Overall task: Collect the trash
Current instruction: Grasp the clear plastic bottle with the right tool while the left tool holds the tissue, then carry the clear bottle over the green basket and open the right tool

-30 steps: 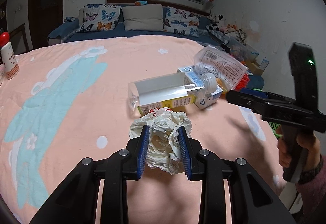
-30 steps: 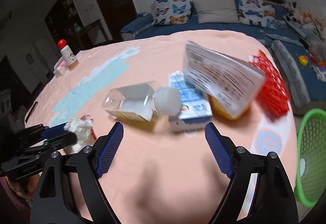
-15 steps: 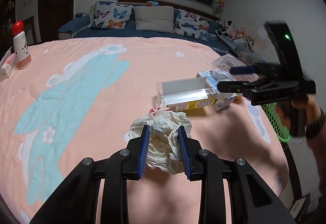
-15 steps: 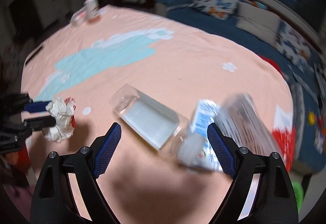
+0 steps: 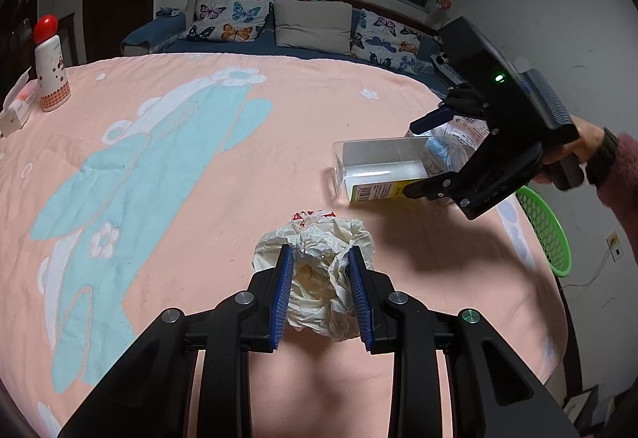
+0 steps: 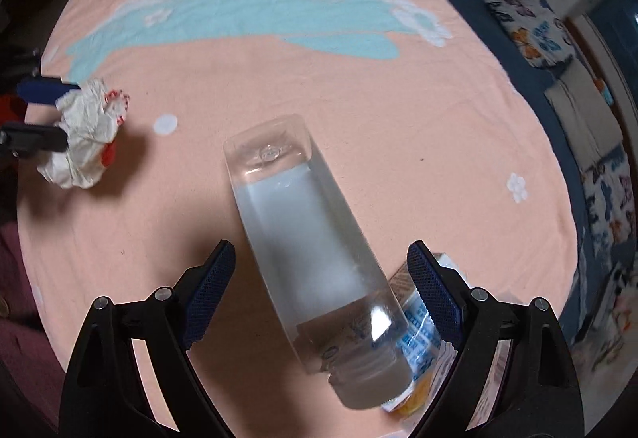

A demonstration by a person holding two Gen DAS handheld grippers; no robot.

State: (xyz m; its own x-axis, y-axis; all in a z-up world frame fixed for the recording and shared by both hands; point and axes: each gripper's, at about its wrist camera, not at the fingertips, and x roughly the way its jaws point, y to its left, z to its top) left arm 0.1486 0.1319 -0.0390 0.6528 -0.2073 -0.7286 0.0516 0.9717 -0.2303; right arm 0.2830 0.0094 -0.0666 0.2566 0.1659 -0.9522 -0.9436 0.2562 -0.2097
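Trash pickup at the table's right edge
Our left claw (image 5: 321, 292) clenches wad (image 5: 319, 258); right claw (image 6: 323, 296) spread wide around lying bottle (image 6: 307, 234); basket (image 5: 544, 226) beyond edge.

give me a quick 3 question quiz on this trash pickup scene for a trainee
1. True or false: the left gripper is shut on the crumpled paper.
2. Multiple choice: how does the clear bottle sit? A) upright B) on its side on the cloth C) lifted in the air
3. Fill in: the right gripper is ____, its fingers either side of the bottle.

Key: 1 true. 2 B. 3 open.
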